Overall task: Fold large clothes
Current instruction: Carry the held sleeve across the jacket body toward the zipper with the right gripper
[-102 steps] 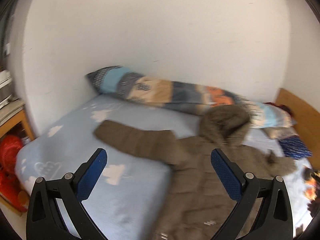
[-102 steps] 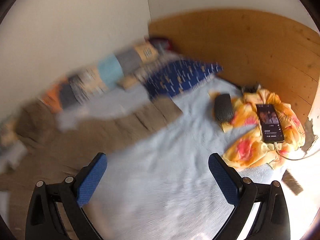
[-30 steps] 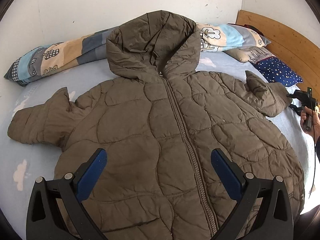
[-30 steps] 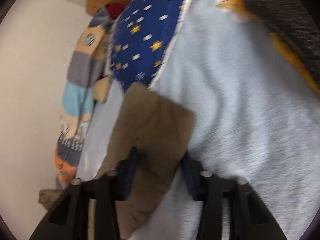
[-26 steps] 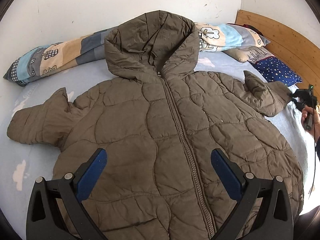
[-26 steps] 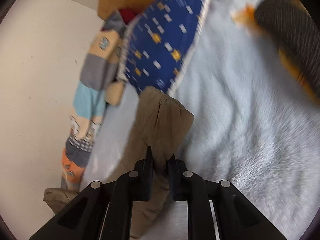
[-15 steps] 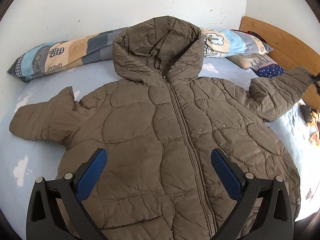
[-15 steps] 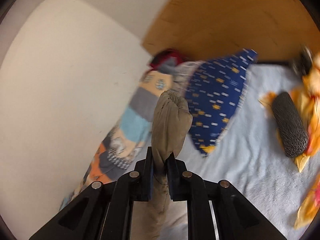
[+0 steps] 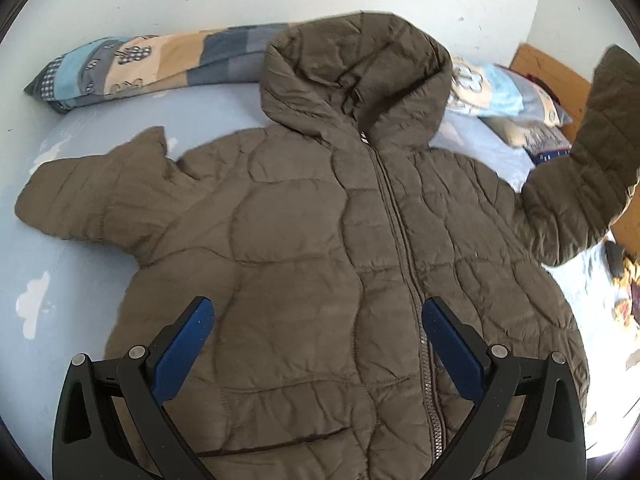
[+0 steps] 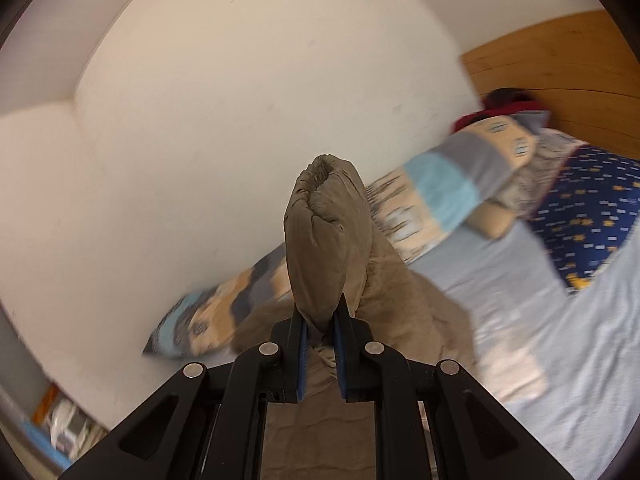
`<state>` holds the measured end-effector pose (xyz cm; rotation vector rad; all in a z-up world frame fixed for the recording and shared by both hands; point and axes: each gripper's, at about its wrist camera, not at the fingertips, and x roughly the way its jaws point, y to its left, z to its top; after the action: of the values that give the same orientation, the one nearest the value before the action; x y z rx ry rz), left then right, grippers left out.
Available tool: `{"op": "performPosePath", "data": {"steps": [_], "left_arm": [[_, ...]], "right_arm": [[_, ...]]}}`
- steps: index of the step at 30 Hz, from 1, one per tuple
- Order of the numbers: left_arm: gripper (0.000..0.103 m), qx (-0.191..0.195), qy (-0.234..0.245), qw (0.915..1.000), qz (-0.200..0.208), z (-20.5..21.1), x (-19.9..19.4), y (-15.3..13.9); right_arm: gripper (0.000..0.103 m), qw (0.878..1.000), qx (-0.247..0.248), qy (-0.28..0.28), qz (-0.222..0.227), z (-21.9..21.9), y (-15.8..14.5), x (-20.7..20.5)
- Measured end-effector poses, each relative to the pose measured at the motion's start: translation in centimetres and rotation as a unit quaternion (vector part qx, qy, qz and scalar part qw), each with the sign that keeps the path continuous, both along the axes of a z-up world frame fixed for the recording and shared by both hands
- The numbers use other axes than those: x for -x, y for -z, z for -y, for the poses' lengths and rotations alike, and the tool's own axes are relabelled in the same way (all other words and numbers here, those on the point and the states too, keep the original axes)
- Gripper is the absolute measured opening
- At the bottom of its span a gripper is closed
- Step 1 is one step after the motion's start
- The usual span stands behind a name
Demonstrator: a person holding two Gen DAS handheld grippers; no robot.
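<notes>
Jacket (image 9: 320, 240) lies front-up and zipped on the blue bed sheet (image 9: 80, 280), its hem near the bed's front edge. Right gripper (image 10: 322, 320) pinches the raised sleeve cuff (image 10: 326, 232); left gripper (image 9: 316, 320) hovers, fingers apart, over the chest. Bare sheet flanks both sides.

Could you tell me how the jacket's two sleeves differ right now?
The sleeve by the headboard is raised off the bed, its cuff clamped in the right gripper; the other sleeve lies flat on the blue sheet, untouched. The raised one bends upward; the flat one stretches sideways. Both are brown and quilted.
</notes>
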<state>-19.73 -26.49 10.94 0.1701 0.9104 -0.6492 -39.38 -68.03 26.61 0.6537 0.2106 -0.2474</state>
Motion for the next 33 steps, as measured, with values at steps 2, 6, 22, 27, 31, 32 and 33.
{"op": "performPosePath", "data": {"steps": [2, 6, 22, 27, 31, 32, 33], "left_arm": [[0.103, 0.000, -0.007, 0.9999, 0.008, -0.7, -0.2, -0.4], [0.103, 0.010, -0.030, 0.9995, 0.003, -2.5, -1.2, -0.9], [0.103, 0.017, -0.105, 0.9942, -0.009, -7.0, -4.0, -0.7], [0.103, 0.014, -0.110, 0.9938, -0.002, -6.4, -4.7, -0.7], [0.103, 0.025, -0.114, 0.9932, 0.000, -5.5, -5.8, -1.1], [0.103, 0.029, -0.113, 0.9931, 0.002, -5.3, -6.1, -1.2], [0.103, 0.035, -0.109, 0.9934, 0.006, -4.9, -6.4, -1.4]], "right_arm": [[0.013, 1.000, 0.010, -0.025, -0.010, -2.3, 0.4, -2.3], [0.013, 0.996, 0.017, -0.077, -0.036, -6.9, 2.2, -7.1], [0.013, 0.955, -0.024, -0.224, -0.191, -19.3, 20.2, -22.8], [0.015, 0.943, -0.056, -0.241, -0.221, -20.5, 23.7, -24.9], [0.023, 0.929, -0.083, -0.265, -0.244, -20.7, 25.1, -24.6], [0.029, 0.929, -0.090, -0.271, -0.237, -20.3, 24.6, -24.0], [0.033, 0.929, -0.097, -0.280, -0.222, -19.9, 23.7, -23.2]]}}
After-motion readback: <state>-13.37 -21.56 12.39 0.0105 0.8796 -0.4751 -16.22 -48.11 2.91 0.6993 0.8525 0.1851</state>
